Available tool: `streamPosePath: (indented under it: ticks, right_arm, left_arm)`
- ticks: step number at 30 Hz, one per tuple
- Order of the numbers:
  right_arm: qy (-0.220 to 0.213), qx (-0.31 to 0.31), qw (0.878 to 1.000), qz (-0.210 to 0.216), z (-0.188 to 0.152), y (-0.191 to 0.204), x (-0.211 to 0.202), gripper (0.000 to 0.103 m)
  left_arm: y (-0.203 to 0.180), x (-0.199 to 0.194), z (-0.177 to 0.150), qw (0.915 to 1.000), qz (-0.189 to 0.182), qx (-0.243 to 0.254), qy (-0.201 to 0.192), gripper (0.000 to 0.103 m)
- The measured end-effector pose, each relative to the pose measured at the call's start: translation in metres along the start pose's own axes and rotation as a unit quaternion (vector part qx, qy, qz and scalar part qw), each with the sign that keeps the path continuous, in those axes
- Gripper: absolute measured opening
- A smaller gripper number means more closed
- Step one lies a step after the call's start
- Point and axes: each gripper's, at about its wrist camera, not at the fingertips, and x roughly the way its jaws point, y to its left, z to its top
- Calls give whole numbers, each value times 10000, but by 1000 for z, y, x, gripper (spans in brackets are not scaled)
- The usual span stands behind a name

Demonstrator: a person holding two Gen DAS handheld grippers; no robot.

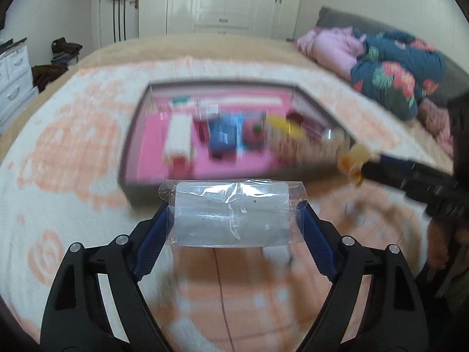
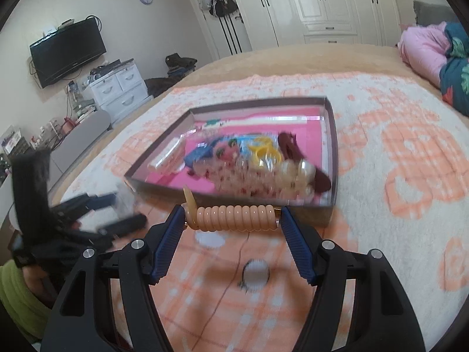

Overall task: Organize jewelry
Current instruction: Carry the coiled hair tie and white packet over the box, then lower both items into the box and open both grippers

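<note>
Left wrist view: the left gripper point(image 1: 233, 220) pinches a clear plastic packet point(image 1: 231, 212) between its pads, the shallow tray point(image 1: 132, 135) just beyond the fingertips. Right wrist view: the right gripper point(image 2: 233, 220) clamps a peach spiral hair tie point(image 2: 234, 218) end to end — tray ahead. Likely risks: the slick film may slide from the pads; the springy coil may buckle and pop free short of the tray.

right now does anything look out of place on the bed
Yes. A small round trinket lies loose on the blanket, outside the tray holding the other pieces. A thin red string trails across the blanket beside it. The tray's contents look jumbled rather than sorted.
</note>
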Motion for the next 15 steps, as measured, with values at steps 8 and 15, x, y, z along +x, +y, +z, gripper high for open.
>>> streamPosePath:
  ticks: [8,15]
  right_arm:
    - [-81,-294,9986,-422,27,-6,20,65]
    - [38,-642,9953,-719,33,-4,48,67]
  left_arm:
    - [13,29,50,9994,59,-321,-93,76]
    - [16,54,63,9990,223,-382,32,77]
